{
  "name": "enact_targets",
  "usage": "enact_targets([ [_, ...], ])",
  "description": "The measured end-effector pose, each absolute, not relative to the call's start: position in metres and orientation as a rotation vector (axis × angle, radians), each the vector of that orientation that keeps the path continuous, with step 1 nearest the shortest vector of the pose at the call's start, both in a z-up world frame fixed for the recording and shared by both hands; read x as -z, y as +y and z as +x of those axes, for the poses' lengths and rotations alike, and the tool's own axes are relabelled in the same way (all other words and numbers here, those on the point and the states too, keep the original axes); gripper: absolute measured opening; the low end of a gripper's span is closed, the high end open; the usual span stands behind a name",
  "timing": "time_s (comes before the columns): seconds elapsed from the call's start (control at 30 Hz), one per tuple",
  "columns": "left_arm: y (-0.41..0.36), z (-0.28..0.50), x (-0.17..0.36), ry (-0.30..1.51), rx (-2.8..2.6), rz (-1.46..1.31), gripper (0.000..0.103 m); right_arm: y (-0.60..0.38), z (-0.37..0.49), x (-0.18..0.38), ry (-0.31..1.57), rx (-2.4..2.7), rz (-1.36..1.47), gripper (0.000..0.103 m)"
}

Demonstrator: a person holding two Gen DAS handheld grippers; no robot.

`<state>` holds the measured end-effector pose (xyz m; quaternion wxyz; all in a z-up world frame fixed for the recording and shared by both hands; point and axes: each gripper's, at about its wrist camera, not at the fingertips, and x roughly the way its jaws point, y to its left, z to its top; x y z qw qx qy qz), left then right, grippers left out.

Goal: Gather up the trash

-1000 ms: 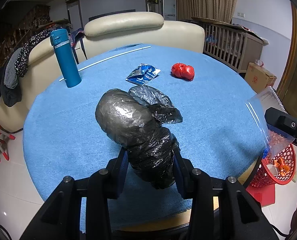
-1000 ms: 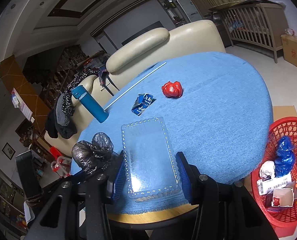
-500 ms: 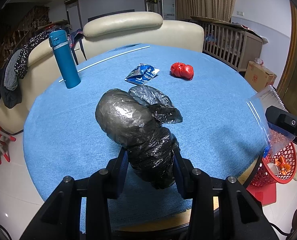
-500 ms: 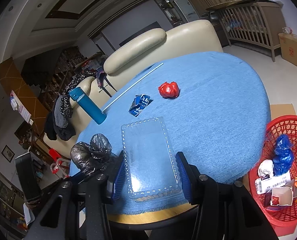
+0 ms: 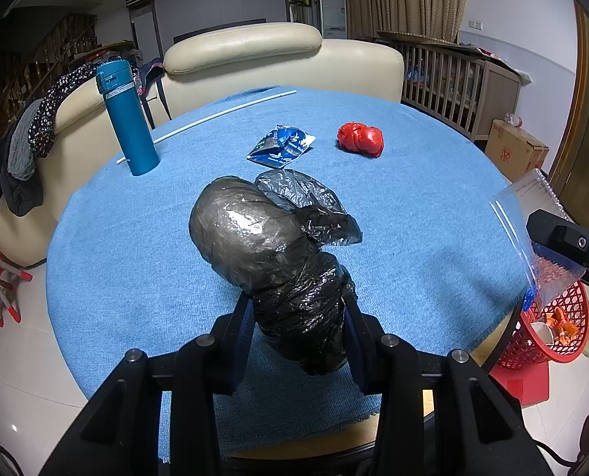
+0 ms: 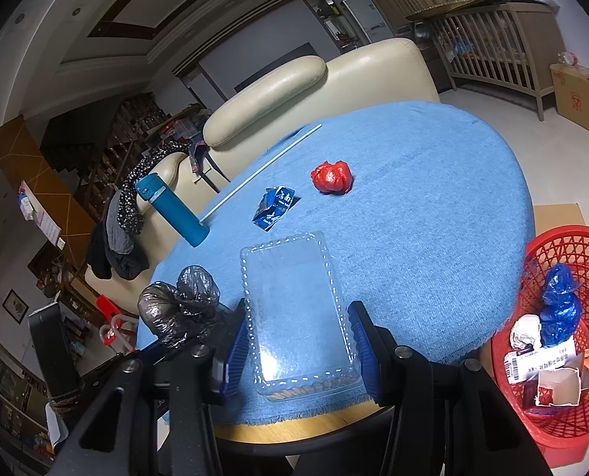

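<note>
The left gripper (image 5: 297, 319) is clenched on a black plastic bag (image 5: 272, 254) held above the blue tablecloth (image 5: 413, 218); the bag's long axis runs away from the camera, bulging end leaning left. The right gripper (image 6: 299, 347) grasps a clear plastic tray (image 6: 294, 309), long axis pointing away along the fingers. Only the right wrist view shows the full red basket (image 6: 564, 254) and its contents beside the table; the left wrist view shows only part of it.
</note>
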<state>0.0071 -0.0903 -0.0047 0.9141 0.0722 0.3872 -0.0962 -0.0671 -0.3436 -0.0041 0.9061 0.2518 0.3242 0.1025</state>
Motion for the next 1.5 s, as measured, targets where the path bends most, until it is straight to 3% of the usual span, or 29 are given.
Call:
enact_targets([
  [0.87, -0.093, 0.009, 0.007, 0.796, 0.218, 0.178, 0.043, -0.375, -0.082, 0.008, 0.644, -0.139, 0.563, 0.051],
  [1.23, -0.111, 0.004, 0.005, 0.788, 0.267, 0.213, 0.043, -0.454, -0.121, 0.008, 0.566, 0.046, 0.621, 0.051],
  [1.5, -0.179, -0.008, -0.022, 0.719, 0.42, 0.296, 0.043, -0.53, -0.148, 0.023, 0.541, 0.214, 0.694, 0.051],
])
